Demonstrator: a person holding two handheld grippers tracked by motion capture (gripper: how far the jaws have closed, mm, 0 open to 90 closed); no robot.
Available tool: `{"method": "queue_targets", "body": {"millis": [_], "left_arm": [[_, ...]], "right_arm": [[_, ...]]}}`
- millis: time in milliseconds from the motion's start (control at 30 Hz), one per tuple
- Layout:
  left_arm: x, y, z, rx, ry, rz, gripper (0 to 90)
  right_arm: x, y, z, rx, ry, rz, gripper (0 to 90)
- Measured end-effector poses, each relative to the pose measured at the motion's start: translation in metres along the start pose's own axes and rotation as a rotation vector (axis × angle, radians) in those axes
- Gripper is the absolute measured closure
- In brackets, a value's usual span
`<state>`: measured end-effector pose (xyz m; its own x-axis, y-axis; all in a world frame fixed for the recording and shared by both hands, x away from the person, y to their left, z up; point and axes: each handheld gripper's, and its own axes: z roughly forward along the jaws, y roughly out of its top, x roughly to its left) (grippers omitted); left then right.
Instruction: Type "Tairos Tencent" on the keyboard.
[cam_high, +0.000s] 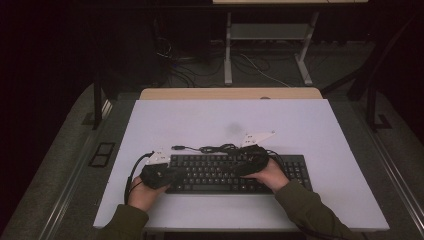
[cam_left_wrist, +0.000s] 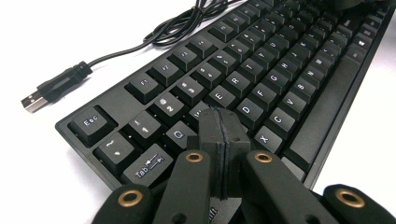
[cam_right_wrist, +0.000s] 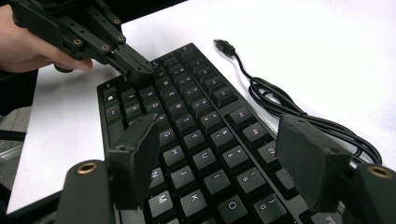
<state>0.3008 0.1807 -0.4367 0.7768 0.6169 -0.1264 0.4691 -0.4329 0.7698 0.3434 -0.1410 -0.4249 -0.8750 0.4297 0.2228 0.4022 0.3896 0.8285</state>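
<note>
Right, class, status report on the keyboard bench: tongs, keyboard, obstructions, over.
Left tongs shut, tips down on the keyboard near its left-end letter keys. Right tongs open above the keys. USB cable loose behind, unplugged.

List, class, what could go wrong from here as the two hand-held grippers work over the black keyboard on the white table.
1. The left gripper, jaws shut, bears on the black plastic keyboard near the W and S keys; its tip could catch a neighbouring key.
2. The right gripper hangs open over the middle keys; lowered, one of its jaws might press several at once.
3. The thin black USB cable lies loosely coiled, unplugged, on the white table behind the keyboard; a gripper could snag it.
</note>
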Motion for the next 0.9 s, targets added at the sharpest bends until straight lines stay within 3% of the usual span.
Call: {"method": "queue_targets", "body": {"millis": [500,700,900], "left_arm": [[-0.0042,0.0051,-0.0022,-0.025,-0.004,-0.002,83.9],[-0.0068,0.0077,-0.0017,-0.033,-0.007,-0.003,77.0],[-0.0092,0.01,0.0001,-0.036,-0.006,-0.002,64.6]], "right_arm": [[-0.0004,0.0002,-0.0029,-0.006,-0.011,0.007,30.1],[-0.0009,0.0002,-0.0044,-0.01,-0.014,0.009,30.2],[-0.0011,-0.0002,-0.0051,-0.002,-0.014,0.014,32.7]]}}
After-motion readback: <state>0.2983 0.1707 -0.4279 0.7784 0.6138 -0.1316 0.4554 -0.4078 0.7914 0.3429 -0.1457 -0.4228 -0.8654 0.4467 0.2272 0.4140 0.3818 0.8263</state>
